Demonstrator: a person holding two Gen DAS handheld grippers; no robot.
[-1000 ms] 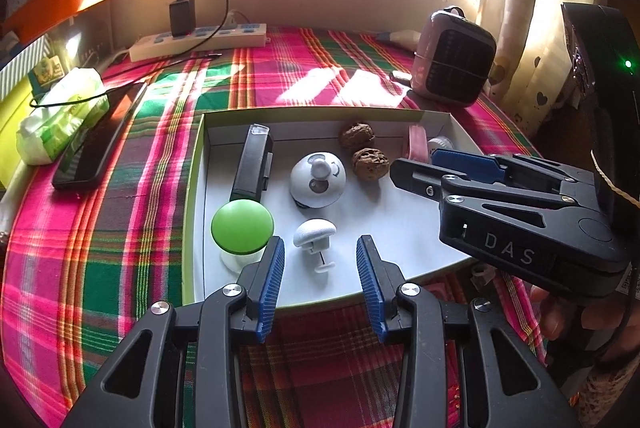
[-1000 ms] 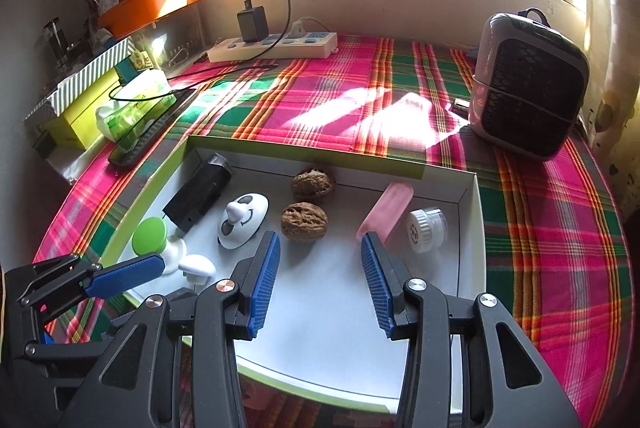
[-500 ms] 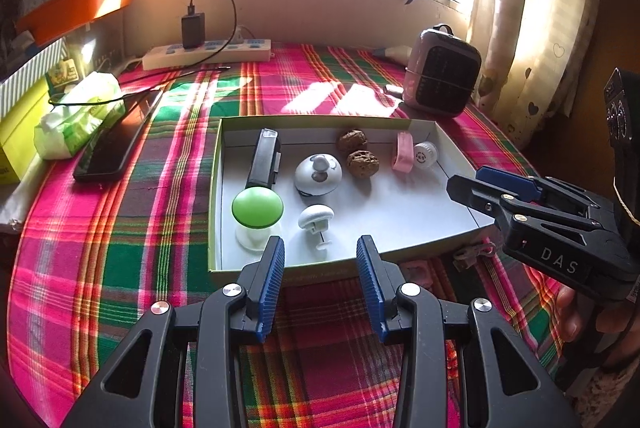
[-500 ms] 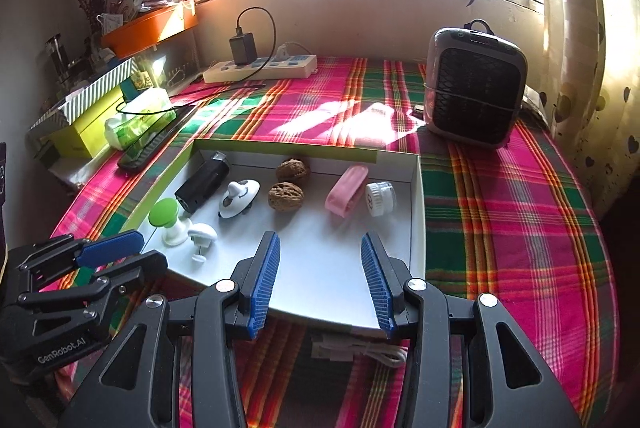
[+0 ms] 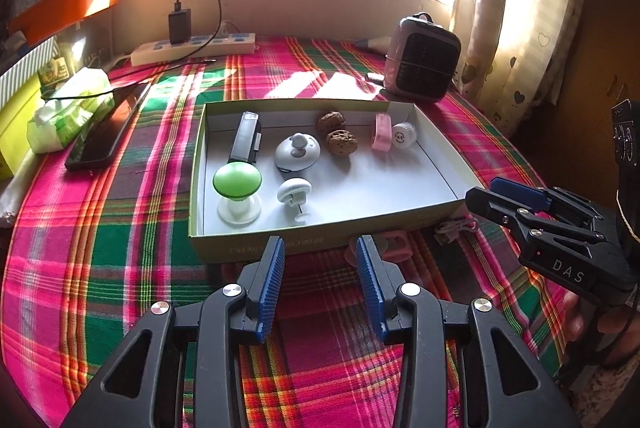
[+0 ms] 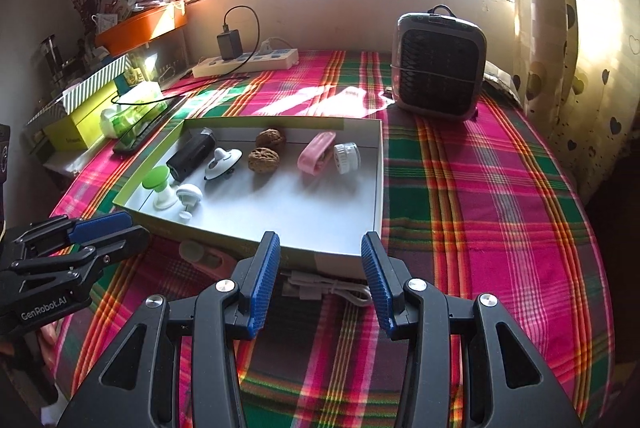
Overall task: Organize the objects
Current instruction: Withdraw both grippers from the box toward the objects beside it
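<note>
Left gripper (image 5: 320, 268) and right gripper (image 6: 316, 268) both angle down over the plaid cloth (image 6: 480, 208), jaws apart, nothing between them. Shallow box (image 5: 436, 160) holds walnuts (image 5: 341, 142), a green-capped piece (image 5: 237, 180) and other small items. Pink object (image 5: 394, 244), possibly a clip, lies half hidden below the box's near wall, beside a white cable (image 6: 340, 290).

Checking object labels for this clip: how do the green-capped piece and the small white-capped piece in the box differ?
The green-capped piece is plainly larger than the white-capped piece. Its dome is bright green on a pale base; the other is white all over. The green one stands upright on its base, while the white one lies tipped over, stem pointing toward the near wall of the box. Both are mushroom-shaped and sit at the box's left end.
</note>
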